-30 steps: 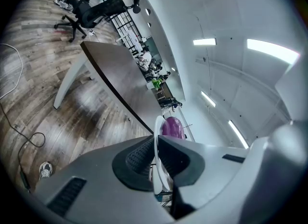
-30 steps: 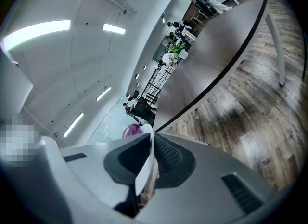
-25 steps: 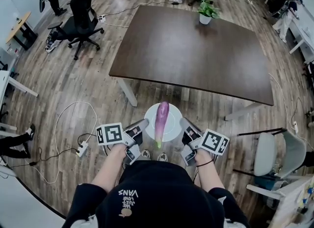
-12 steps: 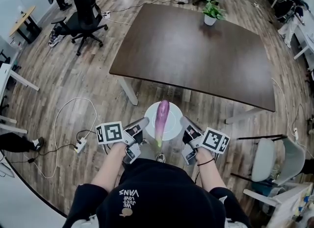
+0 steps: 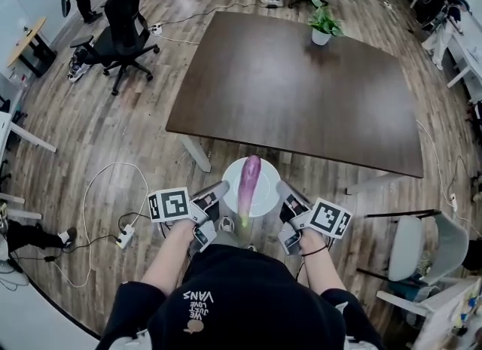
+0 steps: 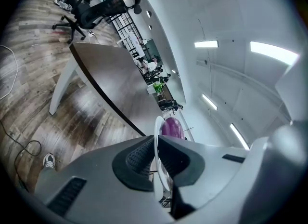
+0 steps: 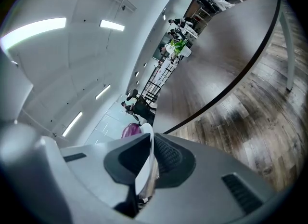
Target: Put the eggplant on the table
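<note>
A long purple eggplant (image 5: 248,184) lies across a white plate (image 5: 233,175) carried in front of the person, just short of the dark brown table (image 5: 301,85). My left gripper (image 5: 220,190) is shut on the plate's left rim. My right gripper (image 5: 281,188) is shut on its right rim. In the left gripper view the white plate (image 6: 157,136) edge runs between the pads and the eggplant (image 6: 171,127) shows beyond it. The right gripper view has the plate (image 7: 146,158) rim clamped between the pads, the eggplant (image 7: 130,130) peeking behind.
A potted green plant (image 5: 322,22) stands at the table's far side. A black office chair (image 5: 124,28) sits to the left, a grey chair (image 5: 422,243) to the right. White cables and a power strip (image 5: 125,227) lie on the wood floor at left.
Both grippers carried the plate and eggplant forward towards the table; the table's near edge now sits a little closer. The grip on the plate is unchanged.
</note>
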Demonstrator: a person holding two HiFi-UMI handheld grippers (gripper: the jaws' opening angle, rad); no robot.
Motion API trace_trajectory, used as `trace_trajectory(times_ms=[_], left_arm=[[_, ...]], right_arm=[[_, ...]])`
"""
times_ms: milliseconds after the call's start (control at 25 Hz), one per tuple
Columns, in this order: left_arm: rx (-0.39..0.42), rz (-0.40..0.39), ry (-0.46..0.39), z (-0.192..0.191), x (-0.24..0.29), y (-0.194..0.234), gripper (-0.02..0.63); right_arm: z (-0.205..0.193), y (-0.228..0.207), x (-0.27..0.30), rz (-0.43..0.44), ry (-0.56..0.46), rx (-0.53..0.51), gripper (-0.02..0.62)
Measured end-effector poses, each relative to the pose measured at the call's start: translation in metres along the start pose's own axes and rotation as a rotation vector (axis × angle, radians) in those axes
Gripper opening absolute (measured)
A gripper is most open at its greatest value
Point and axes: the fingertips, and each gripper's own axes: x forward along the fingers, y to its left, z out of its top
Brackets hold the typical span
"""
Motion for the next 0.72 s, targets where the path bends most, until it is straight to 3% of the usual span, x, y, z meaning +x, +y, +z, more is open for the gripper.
trace_trajectory(times_ms=[720], left_arm=[[0.034,-0.041,0.064,0.088,0.013,0.017,0.025]], right_arm=[[0.033,0.024,0.073,0.015,-0.099,0.032,0.031]])
